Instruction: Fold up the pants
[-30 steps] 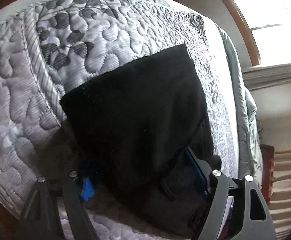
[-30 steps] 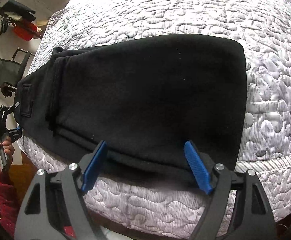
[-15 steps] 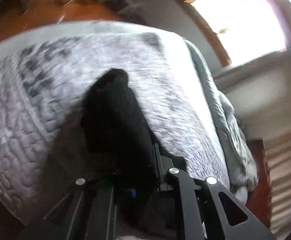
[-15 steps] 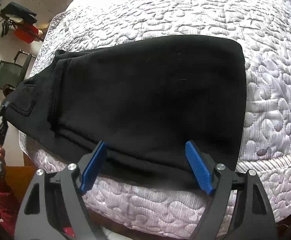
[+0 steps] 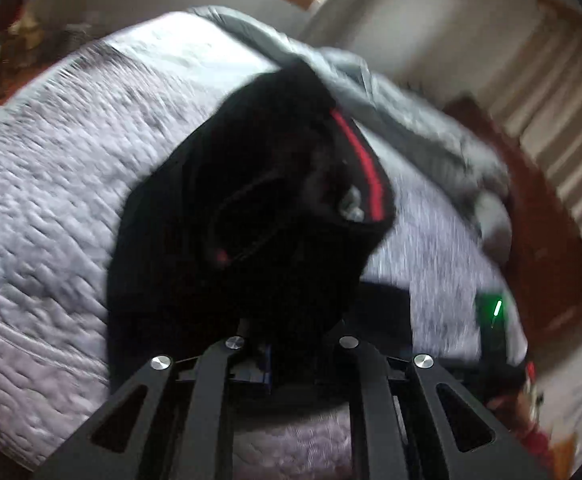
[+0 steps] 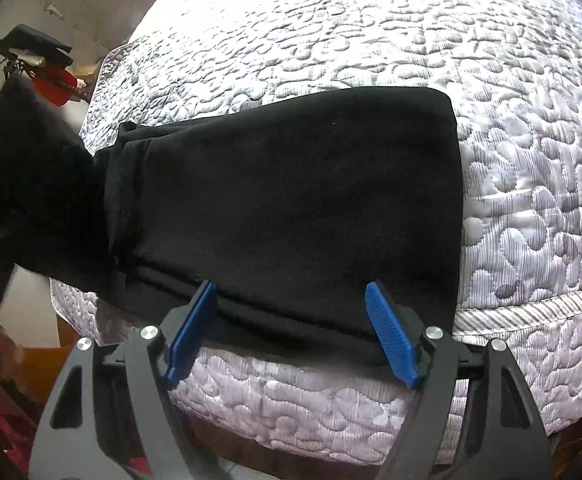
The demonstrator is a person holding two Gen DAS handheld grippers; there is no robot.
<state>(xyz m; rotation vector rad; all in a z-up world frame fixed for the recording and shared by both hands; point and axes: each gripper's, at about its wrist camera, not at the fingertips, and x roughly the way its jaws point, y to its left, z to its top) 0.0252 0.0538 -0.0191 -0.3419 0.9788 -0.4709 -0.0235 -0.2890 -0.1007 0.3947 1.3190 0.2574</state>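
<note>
Black pants lie folded lengthwise across the near edge of a quilted grey bed. My left gripper is shut on the waist end of the pants and holds it lifted above the bed; a red stripe shows inside the waistband. In the right wrist view that lifted end hangs at the far left. My right gripper is open and empty, its blue fingertips just over the pants' near edge at the mattress side.
A grey duvet is bunched along the far side of the bed. A wooden nightstand and a window sit beyond it. A rack with red and dark items stands by the wall at the left.
My left gripper closed on the waist end, lifted it off the bed and swung it around. The right gripper stayed open in place over the near edge.
</note>
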